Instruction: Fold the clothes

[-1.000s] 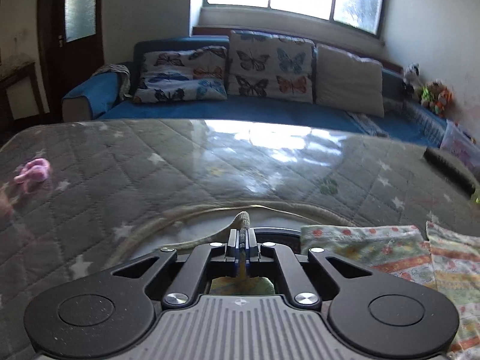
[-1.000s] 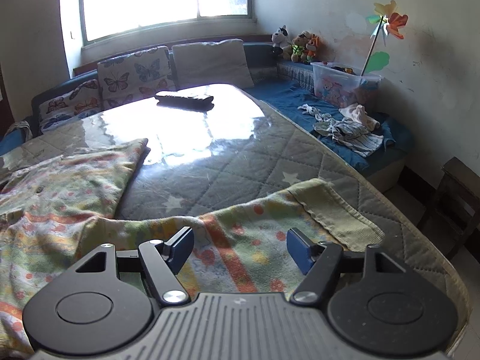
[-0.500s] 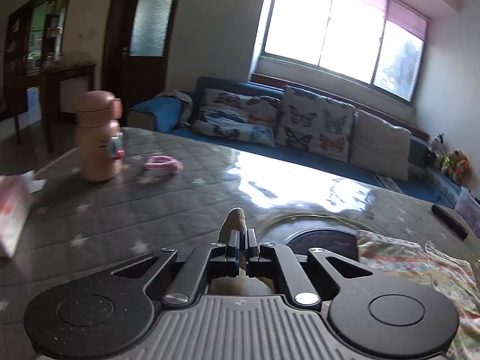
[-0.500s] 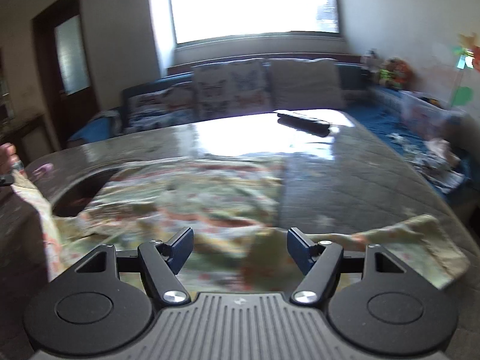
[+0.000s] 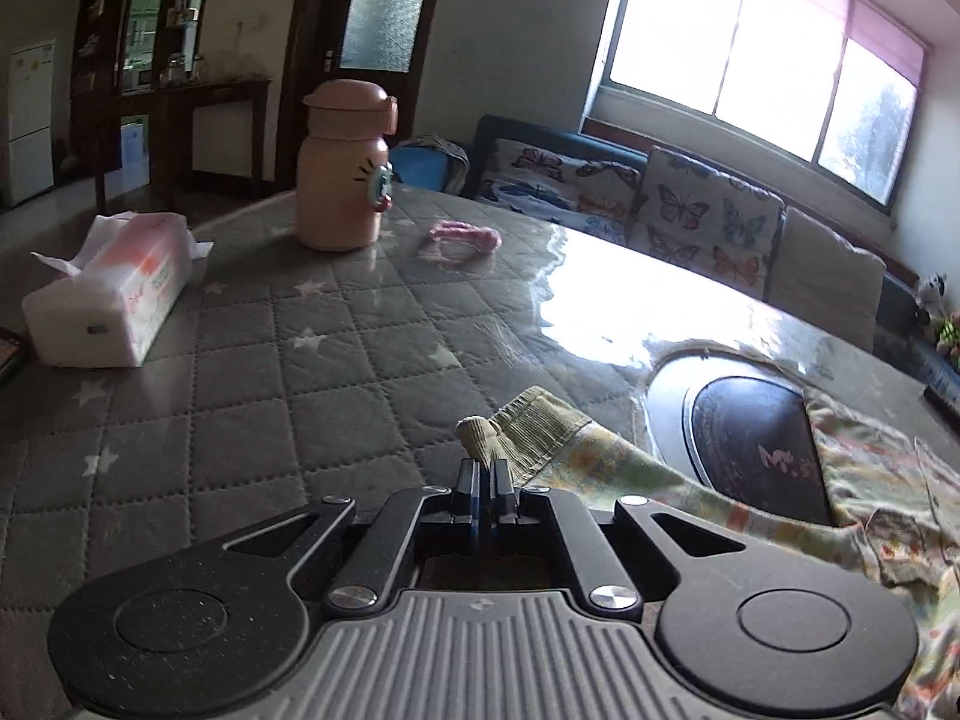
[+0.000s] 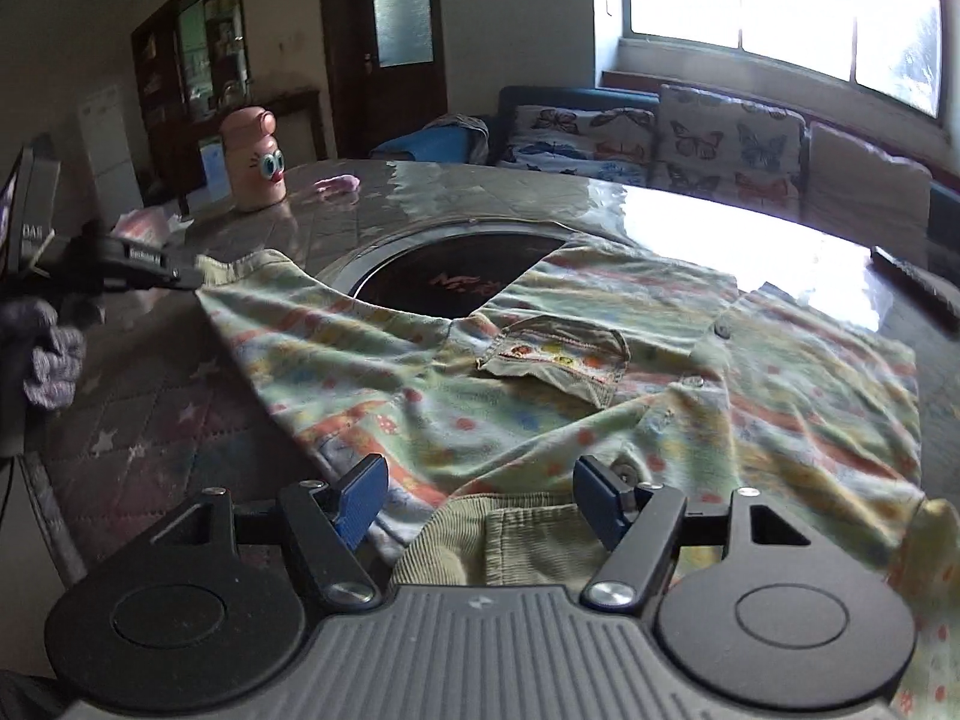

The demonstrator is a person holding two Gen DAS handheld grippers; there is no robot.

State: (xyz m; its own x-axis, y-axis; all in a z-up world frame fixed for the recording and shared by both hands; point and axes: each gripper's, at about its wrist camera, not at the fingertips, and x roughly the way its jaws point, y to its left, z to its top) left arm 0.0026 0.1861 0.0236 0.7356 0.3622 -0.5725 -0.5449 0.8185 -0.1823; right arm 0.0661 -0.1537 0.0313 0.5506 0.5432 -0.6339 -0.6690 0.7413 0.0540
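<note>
Presently shown: child's shirt (image 6: 630, 372), patterned in pale green with orange stripes and dots, spread front-up across the table (image 5: 252, 372). Left gripper (image 5: 483, 483) with jaws pressed together on the ribbed cuff (image 5: 534, 426) of one sleeve, drawn out to the side, presumably to pull the sleeve straight before folding; a small tuft of cuff sticking up past the jaws. Right gripper (image 6: 480, 495) with jaws apart, holding nothing, poised just over the ribbed hem (image 6: 498, 546) at the near edge, probably ready to take hold there. Chest pocket (image 6: 558, 363) facing up, a button (image 6: 722, 331) beside it, hence front side uppermost. Cloth wrinkled and partly draped over the round dark burner (image 5: 756, 441) set into the table, so lying unevenly there.

Round about, on the quilted star-patterned table cover: pink bottle (image 5: 345, 165) with a cartoon face, tissue pack (image 5: 114, 294), pink hair tie (image 5: 462, 237), all well apart from the shirt on the left side; a dark remote (image 6: 918, 288) near the far right edge. Beyond the table, a blue sofa (image 5: 528, 138) with butterfly cushions (image 5: 708, 216) under a bright window (image 5: 762, 54). Nothing lying on the shirt itself; likeliest hindrances judged to be the burner's rim catching the cloth and glare off the glossy cover.
</note>
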